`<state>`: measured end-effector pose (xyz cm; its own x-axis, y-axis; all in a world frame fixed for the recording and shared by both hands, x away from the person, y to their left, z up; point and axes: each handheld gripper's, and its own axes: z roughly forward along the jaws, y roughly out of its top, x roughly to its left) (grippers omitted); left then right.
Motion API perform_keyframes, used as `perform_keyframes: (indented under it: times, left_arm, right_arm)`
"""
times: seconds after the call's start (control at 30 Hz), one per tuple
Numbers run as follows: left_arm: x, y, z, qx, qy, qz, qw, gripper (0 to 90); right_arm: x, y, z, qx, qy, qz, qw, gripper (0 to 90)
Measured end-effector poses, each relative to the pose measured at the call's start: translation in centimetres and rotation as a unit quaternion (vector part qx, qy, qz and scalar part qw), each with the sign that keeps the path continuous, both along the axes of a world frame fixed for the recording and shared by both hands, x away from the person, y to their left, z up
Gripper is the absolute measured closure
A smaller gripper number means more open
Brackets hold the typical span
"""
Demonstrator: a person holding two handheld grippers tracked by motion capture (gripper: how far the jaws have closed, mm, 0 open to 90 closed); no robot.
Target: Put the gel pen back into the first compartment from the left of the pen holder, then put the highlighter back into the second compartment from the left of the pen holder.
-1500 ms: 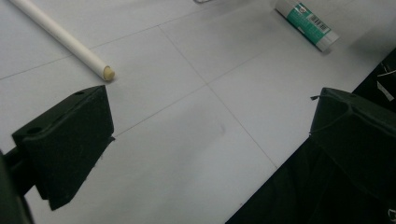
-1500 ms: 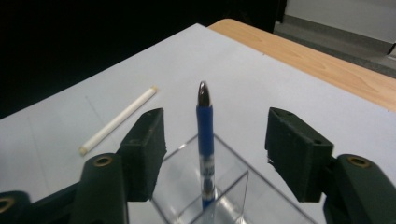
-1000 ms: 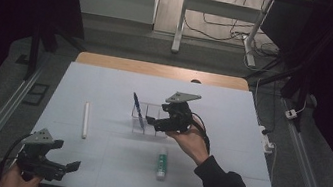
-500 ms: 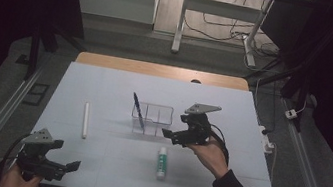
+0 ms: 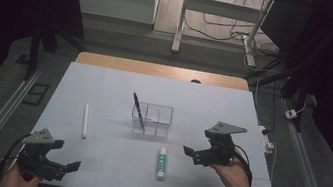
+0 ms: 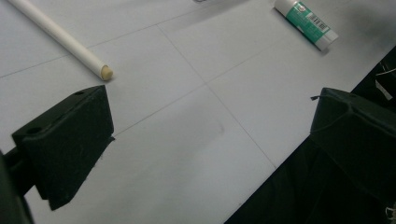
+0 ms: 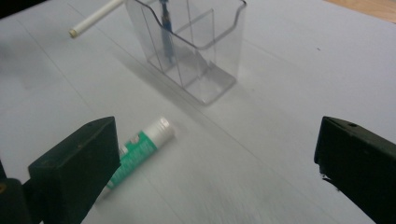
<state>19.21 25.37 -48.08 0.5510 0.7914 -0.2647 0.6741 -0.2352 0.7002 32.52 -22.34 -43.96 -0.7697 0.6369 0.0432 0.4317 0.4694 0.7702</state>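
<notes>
At the near left corner of the table (image 5: 252, 117) the left gripper (image 5: 73, 165) rests with its jaws apart and nothing between them. Further in and to the right, the right gripper (image 5: 187, 152) hovers with jaws that have just been opening, wide and empty, the glue stick (image 5: 161, 162) lying just to its left. Beyond stands the clear holder (image 5: 158, 115) with a blue pen (image 5: 137, 106) leaning in its left compartment, and a white stick (image 5: 85, 119) lies well to the left

Green-and-white glue stick (image 5: 161, 162) flat on table, near clear organizer (image 5: 151, 119).
</notes>
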Motion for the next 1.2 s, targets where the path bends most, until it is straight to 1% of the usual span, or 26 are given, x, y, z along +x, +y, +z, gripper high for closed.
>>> perform_keyframes:
  times: [0.1,0.3,0.33,0.37,0.57,0.63,0.73,0.8,0.87,0.9,0.97,1.07,1.2]
  left_arm:
    - [0.0,0.0,0.0,0.002,0.000,-0.001,1.0000,0.0]
    - [0.0,0.0,0.0,0.000,0.000,0.000,1.0000,0.0]
    - [0.0,0.0,0.0,0.000,-0.001,0.000,1.0000,0.0]
    - [0.0,0.0,0.0,-0.002,-0.001,0.001,1.0000,0.0]
    - [0.0,-0.1,0.2,0.002,-0.002,0.001,1.0000,0.0]
    - [0.0,-0.1,0.3,0.000,-0.003,0.002,1.0000,0.0]
    - [0.0,-0.1,0.5,0.000,-0.010,0.005,0.9999,0.0]
    - [0.2,-0.1,0.6,0.005,-0.014,0.006,0.9999,0.0]
    - [0.4,-0.1,0.7,0.009,-0.016,0.005,0.9998,0.0]
    - [0.6,-0.1,0.7,0.013,-0.016,0.004,0.9998,0.0]
    - [0.9,-0.1,0.6,0.014,-0.014,-0.001,0.9998,0.0]
    - [1.5,0.1,0.5,0.022,-0.013,0.000,0.9997,0.0]
    - [2.5,0.2,0.3,0.038,-0.013,0.006,0.9992,0.0]
  right_arm:
    - [-0.8,-1.0,-0.3,-0.006,-0.003,-0.010,0.9999,0.0]
    - [-2.4,-2.7,-0.8,-0.010,-0.001,-0.027,0.9996,0.0]
    - [-2.6,-3.0,-0.8,-0.007,-0.001,-0.029,0.9995,0.0]
    - [-2.9,-3.4,-0.9,-0.005,0.001,-0.035,0.9994,0.0]
    - [-4.3,-5.6,-1.4,0.002,0.022,-0.063,0.9978,0.0]
    - [-4.6,-6.2,-1.6,0.005,0.030,-0.068,0.9972,0.0]
    - [-5.0,-6.9,-1.9,0.006,0.037,-0.074,0.9966,0.0]
    - [-5.2,-7.2,-1.9,0.006,0.038,-0.078,0.9962,0.0]
    - [-5.4,-7.5,-1.8,0.010,0.039,-0.080,0.9960,0.0]
    - [-5.5,-7.6,-1.7,0.008,0.039,-0.082,0.9958,0.0]
    - [-5.6,-7.7,-1.7,0.013,0.040,-0.083,0.9956,0.0]
    - [-5.6,-7.9,-1.7,0.015,0.042,-0.084,0.9955,0.0]
    - [-5.6,-7.8,-1.7,0.014,0.045,-0.082,0.9955,0.0]
